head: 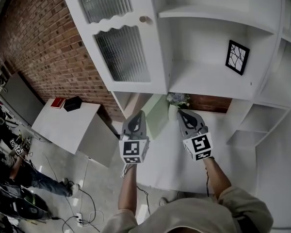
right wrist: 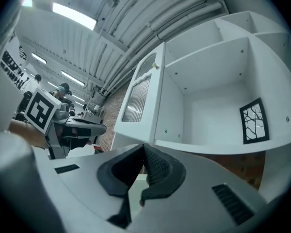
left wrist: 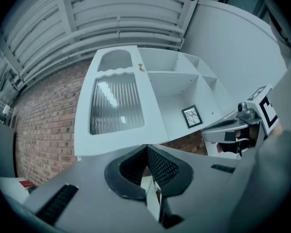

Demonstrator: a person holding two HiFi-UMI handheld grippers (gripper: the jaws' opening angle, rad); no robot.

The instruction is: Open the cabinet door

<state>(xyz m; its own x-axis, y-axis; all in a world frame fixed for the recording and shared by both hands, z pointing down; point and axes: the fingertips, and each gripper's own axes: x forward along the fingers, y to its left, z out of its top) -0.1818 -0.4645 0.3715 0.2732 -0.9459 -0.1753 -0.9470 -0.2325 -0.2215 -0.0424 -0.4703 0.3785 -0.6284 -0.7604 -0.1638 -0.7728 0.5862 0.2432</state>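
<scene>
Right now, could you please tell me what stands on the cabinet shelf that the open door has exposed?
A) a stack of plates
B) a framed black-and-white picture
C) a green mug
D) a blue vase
B: a framed black-and-white picture leans against the back wall of the shelf, to the right of the swung-open cabinet door in the head view.

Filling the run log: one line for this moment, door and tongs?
cabinet door: open | left tongs: shut, empty | right tongs: shut, empty | both: not touching door
</scene>
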